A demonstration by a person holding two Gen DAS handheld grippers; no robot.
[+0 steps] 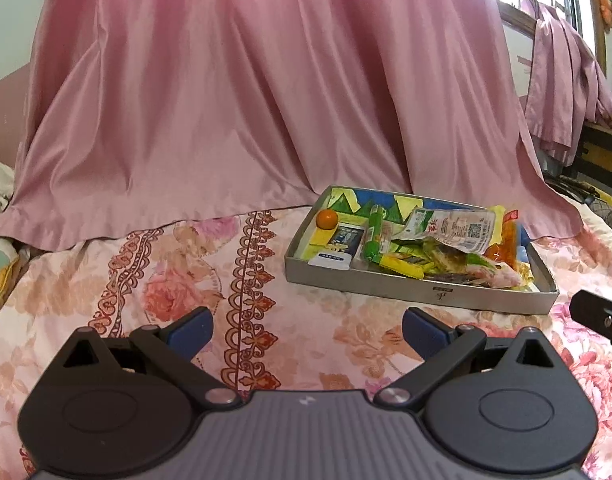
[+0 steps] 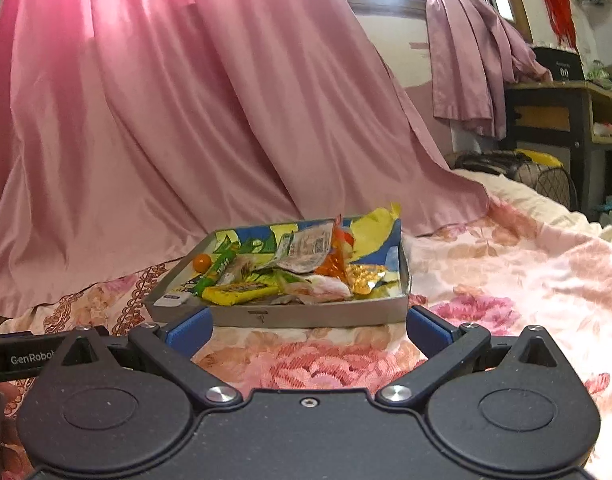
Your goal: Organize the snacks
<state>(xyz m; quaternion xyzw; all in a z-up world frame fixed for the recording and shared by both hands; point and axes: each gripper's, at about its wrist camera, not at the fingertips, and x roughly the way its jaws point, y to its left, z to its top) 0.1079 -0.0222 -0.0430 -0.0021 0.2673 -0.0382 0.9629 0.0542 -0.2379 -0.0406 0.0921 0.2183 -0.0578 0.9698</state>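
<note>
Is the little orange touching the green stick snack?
Apart. The left wrist view shows the orange in the tray's far left corner, with a strip of tray bottom between it and the green stick.

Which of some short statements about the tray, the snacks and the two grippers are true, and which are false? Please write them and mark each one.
1. The metal tray rests on a floral bedspread. True.
2. The left gripper is shut on a snack. False: its jaws stand wide apart and hold nothing.
3. A small orange fruit lies in the tray's far left corner. True.
4. The tray holds only one packet. False: many packets are piled in it, such as a yellow bar.
5. The right gripper is open and empty. True.
</note>
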